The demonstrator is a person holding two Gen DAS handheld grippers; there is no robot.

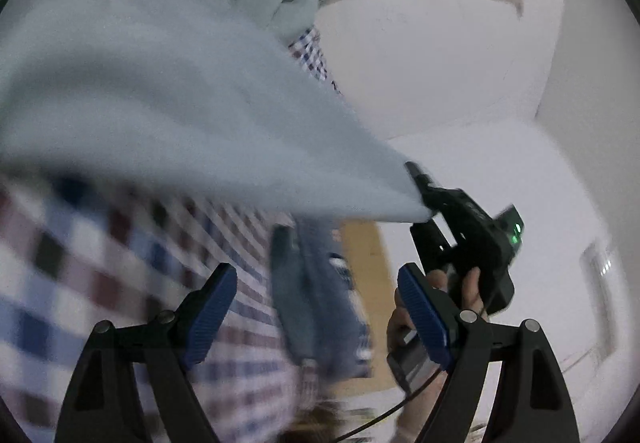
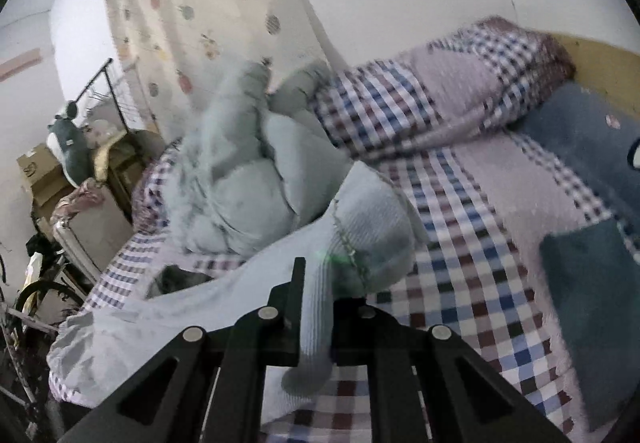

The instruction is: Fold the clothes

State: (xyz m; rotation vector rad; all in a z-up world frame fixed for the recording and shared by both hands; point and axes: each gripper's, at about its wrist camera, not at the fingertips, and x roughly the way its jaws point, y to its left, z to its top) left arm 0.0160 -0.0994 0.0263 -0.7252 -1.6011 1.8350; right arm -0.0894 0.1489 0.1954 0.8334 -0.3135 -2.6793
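A pale blue garment (image 1: 168, 111) hangs stretched above the checked bed sheet (image 1: 80, 283). In the left wrist view my left gripper (image 1: 316, 275) stands open below the cloth, with nothing between its blue pads (image 1: 212, 315). My right gripper (image 1: 428, 211) pinches the garment's corner, and a hand (image 1: 460, 295) holds it. In the right wrist view my right gripper (image 2: 320, 283) is shut on a ribbed edge of the pale blue garment (image 2: 320, 315), which trails left over the bed. A heap of pale green clothes (image 2: 240, 183) lies behind it on the sheet (image 2: 460, 263).
Dark teal cushions (image 2: 584, 283) lie at the right of the bed beside a yellow headboard (image 2: 608, 63). A folded blue item (image 1: 320, 303) sits blurred beyond my left fingers. Left of the bed stand a clothes rack (image 2: 108, 83), a plush toy (image 2: 70, 147), boxes (image 2: 38, 167) and clutter.
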